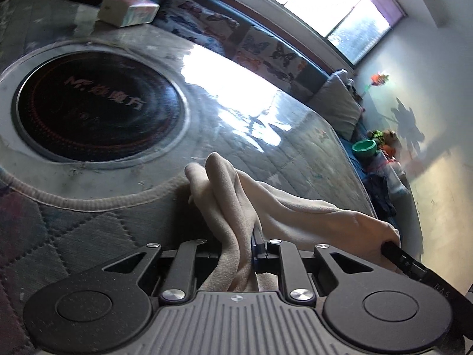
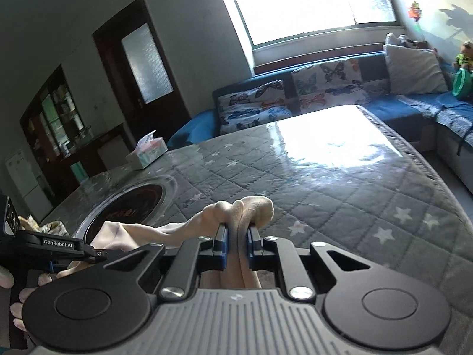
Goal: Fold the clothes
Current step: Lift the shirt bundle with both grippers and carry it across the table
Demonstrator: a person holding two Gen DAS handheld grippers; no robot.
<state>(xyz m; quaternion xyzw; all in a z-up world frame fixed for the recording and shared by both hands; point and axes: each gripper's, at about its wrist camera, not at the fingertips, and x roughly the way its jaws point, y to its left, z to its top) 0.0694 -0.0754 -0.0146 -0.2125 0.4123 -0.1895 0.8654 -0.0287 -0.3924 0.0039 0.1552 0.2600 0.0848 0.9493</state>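
A cream garment [image 1: 236,195] is bunched between the fingers of my left gripper [image 1: 239,242], which is shut on it above the quilted table cover [image 1: 88,230]. The cloth stretches right to my right gripper [image 1: 390,247], seen at the frame edge. In the right wrist view my right gripper [image 2: 236,236] is shut on a fold of the same cream garment [image 2: 251,204], held above the cover [image 2: 340,195]. My left gripper [image 2: 100,254] shows at the lower left, gripping the cloth's other end.
A round black induction hob [image 1: 97,109] is set in the table; it also shows in the right wrist view [image 2: 127,207]. A tissue box [image 1: 130,9] [image 2: 146,149] stands at the far side. A blue butterfly-cushion sofa [image 2: 310,88] lines the window wall.
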